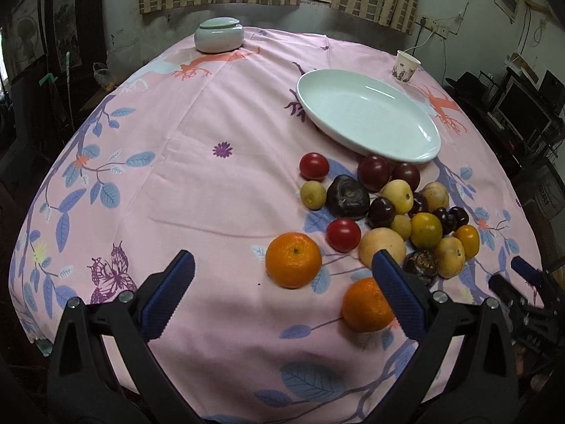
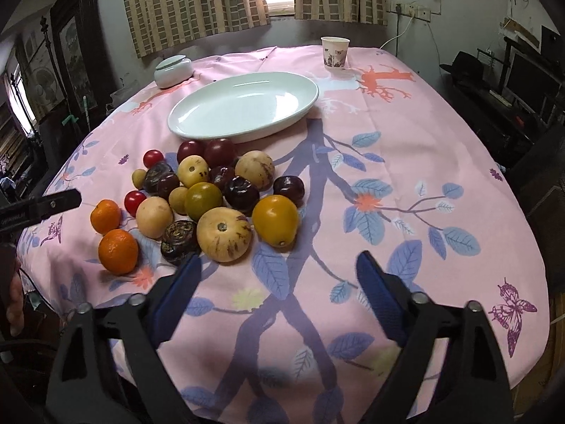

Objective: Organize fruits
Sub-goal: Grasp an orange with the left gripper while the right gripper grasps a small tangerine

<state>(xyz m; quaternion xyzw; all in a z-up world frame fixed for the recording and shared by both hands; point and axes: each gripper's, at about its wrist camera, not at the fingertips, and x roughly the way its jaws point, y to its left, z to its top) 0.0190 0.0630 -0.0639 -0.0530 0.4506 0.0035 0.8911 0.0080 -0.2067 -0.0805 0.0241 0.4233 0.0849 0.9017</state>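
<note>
We found the fruits point(image 2: 212, 198) heaped loose on the desk point(image 2: 406, 134), just in front of the white oval plate point(image 2: 243, 106), whose bowl held nothing. In the right wrist view the plate's long axis ran from near left to far right, rising toward the paper cup point(image 2: 334, 53). The pile itself stretched across the cloth much the same way, with two oranges point(image 2: 118, 251) at its near left end, red tomatoes point(image 2: 135, 202) beside them, dark plums point(image 2: 243, 193) and pale yellow fruits point(image 2: 224, 234) in the middle, and a yellow one point(image 2: 276, 219) nearest the right edge.

Our left hand-held gripper point(image 1: 282, 282) hung over the near edge of the desk with its blue pads spread wide, one orange point(image 1: 293, 260) lying between them but untouched. Our right hand-held gripper point(image 2: 279, 282) was likewise spread, holding nothing, over bare cloth right of the pile.

The desk wore a pink cloth printed with blue leaves and butterflies. A lidded pale bowl point(image 2: 173, 71) sat at the far side. Behind it were checked curtains point(image 2: 190, 3) around a bright window, and dark shelves to the right.
</note>
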